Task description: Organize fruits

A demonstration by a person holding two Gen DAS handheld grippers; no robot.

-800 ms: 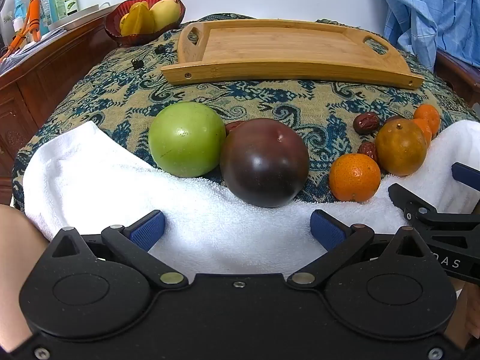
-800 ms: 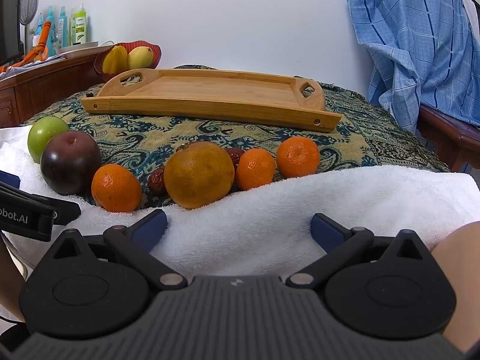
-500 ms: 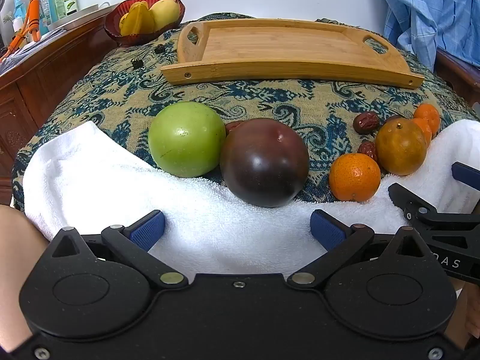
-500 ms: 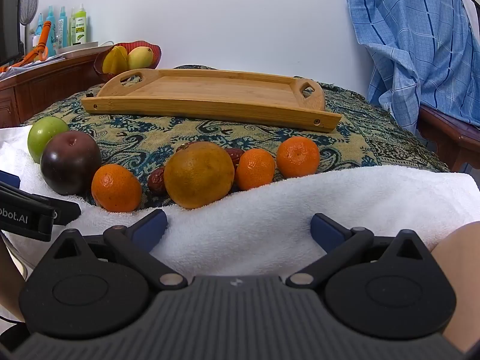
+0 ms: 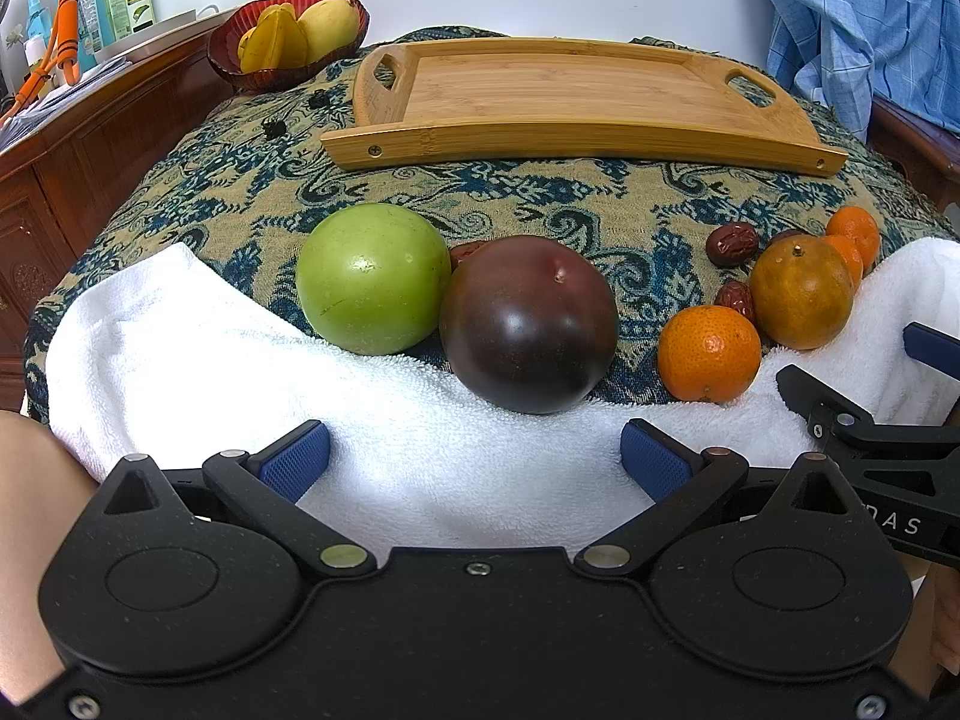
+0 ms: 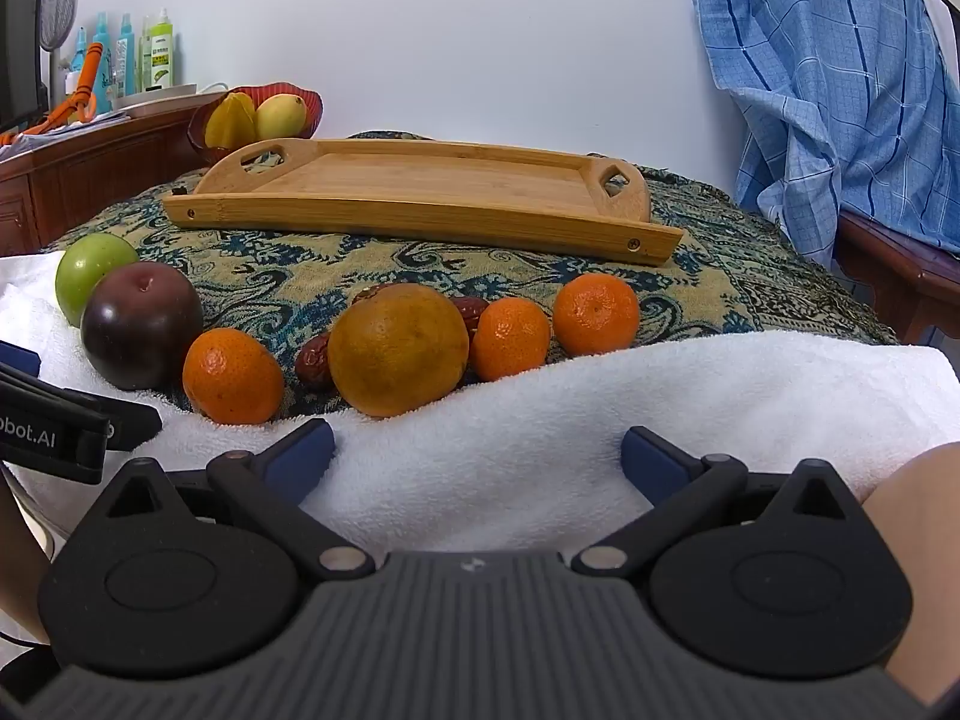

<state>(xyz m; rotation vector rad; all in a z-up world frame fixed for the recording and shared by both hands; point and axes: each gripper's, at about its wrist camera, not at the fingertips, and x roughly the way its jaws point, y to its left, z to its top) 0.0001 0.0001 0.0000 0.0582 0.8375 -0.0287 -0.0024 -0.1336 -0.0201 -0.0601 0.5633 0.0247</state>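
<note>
No change across the frames. Left tongs [image 5: 474,459] and right tongs [image 6: 477,456] sit at the same width, nothing between the pads, same framing in both wrist views. Green fruit [image 5: 372,279], dark plum [image 5: 528,324], mandarin [image 5: 708,354] and big orange [image 6: 397,349] haven't shifted on the towel [image 5: 210,354]. Tray [image 5: 564,96] hasn't moved either.

Bright, even light, sharp focus, strong fisheye bending at edges.
</note>
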